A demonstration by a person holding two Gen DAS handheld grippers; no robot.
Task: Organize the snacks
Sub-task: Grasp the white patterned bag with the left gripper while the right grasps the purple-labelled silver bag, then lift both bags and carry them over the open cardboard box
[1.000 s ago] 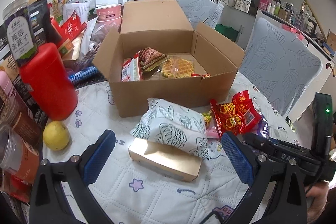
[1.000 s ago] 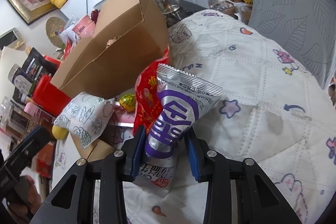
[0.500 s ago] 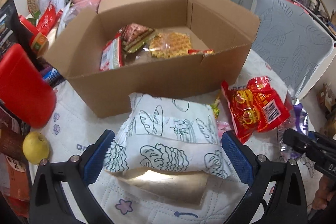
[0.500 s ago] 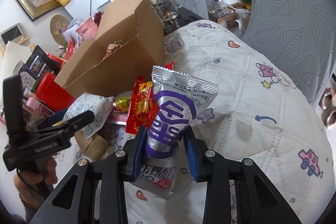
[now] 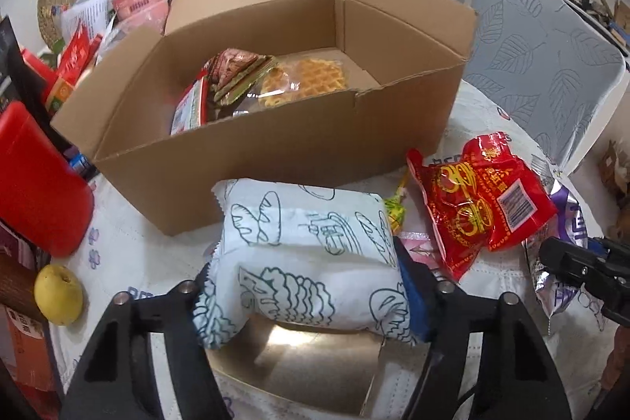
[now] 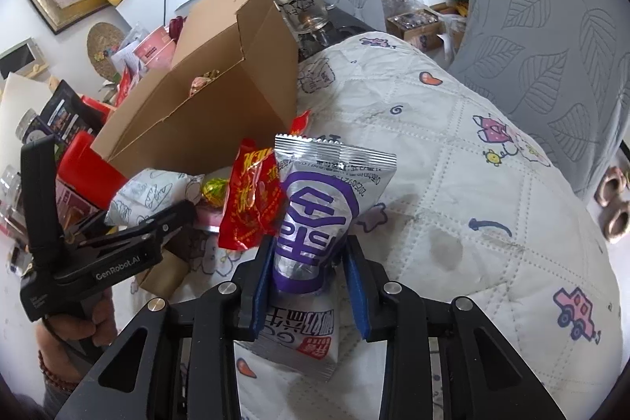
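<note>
While puffy white pouch (image 5: 311, 262) dents, crinkly foil packet (image 6: 315, 219)

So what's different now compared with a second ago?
The left gripper came forward and down around the white bread-print snack bag, and its jaws are closing on it. The right gripper stayed clamped on the silver-and-purple foil packet. The brown cardboard box and red crinkly packet haven't moved.

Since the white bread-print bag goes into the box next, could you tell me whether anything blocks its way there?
Nothing visible blocks it. The white bread-print bag sits between the closing jaws of the left gripper, and the cardboard box stands open right behind it; only its near wall has to be cleared.
</note>
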